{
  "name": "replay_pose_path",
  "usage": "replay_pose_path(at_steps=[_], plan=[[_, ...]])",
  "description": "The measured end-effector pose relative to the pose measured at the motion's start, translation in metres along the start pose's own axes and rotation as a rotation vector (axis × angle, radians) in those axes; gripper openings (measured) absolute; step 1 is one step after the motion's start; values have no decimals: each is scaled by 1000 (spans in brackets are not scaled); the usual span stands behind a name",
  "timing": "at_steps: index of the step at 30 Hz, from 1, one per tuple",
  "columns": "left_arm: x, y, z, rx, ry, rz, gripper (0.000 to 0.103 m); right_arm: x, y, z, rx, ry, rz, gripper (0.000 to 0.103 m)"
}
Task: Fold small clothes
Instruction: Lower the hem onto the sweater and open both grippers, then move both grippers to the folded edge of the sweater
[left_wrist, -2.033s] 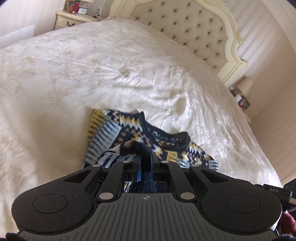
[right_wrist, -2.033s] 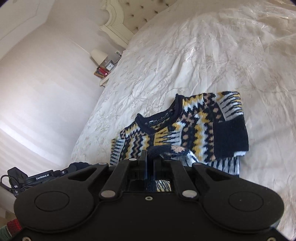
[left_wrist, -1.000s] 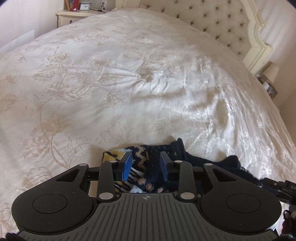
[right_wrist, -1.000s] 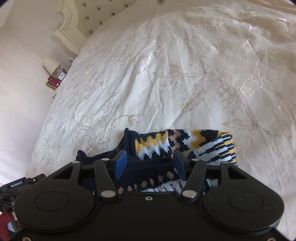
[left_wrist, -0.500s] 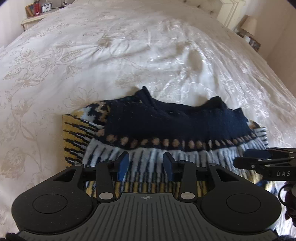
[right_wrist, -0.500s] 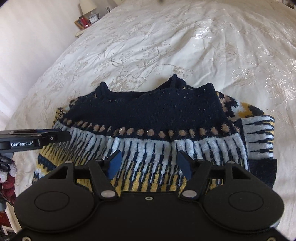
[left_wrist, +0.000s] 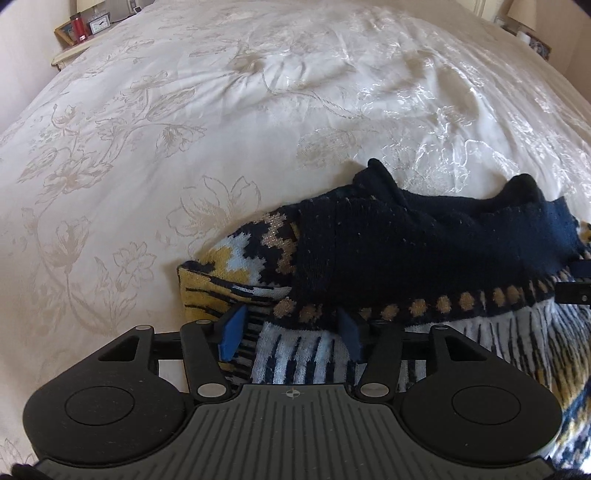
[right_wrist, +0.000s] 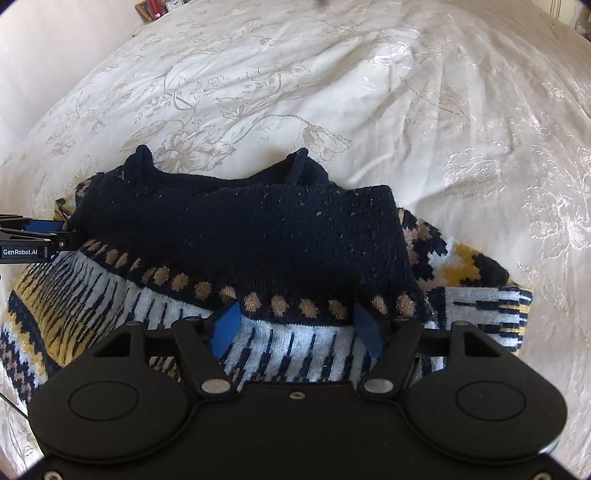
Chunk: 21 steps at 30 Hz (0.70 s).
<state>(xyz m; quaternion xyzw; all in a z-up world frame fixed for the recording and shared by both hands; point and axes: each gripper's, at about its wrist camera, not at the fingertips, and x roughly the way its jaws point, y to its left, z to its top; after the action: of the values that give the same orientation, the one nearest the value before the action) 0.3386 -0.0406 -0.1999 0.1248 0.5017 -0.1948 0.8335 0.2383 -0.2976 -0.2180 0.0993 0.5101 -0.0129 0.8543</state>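
A small knitted sweater (left_wrist: 424, 258) in navy, yellow, white and tan lies folded on the cream bedspread; its navy hem band is laid over the patterned body. It fills the near part of the right wrist view (right_wrist: 240, 240). My left gripper (left_wrist: 290, 338) is open and empty, low over the sweater's left end. My right gripper (right_wrist: 295, 328) is open and empty over the white striped band near the right end. Each gripper's tip shows at the edge of the other's view.
The cream floral bedspread (left_wrist: 184, 129) stretches away on all sides of the sweater. A bedside table (left_wrist: 81, 33) with a red item and a clock stands at the far left. A lamp (left_wrist: 524, 11) stands at the far right corner.
Both grippers held the sweater's lower edge, carried it forward over the body, opened and let it go. Since then both have drawn back and lowered, jaws wider apart.
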Motion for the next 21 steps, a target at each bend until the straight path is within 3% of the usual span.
replay_pose_path(at_steps=[4,8,14,18,21], plan=[[-20,1,-2,-27,-32,14,54,-13,-2,-1,53,-25,28,73],[-47,2,-8,-60,-75,-2,54,-38,-12,-7,158,-87,69,86],[-65,-4,-32,-122,-2,-115,58,-67,-25,-37,273,-110,83,101],[-71,-14,-51,-153,51,-159,68,-81,-29,-64,317,-97,75,102],[-78,-24,-64,-164,70,-167,69,-89,-30,-82,352,-86,70,102]])
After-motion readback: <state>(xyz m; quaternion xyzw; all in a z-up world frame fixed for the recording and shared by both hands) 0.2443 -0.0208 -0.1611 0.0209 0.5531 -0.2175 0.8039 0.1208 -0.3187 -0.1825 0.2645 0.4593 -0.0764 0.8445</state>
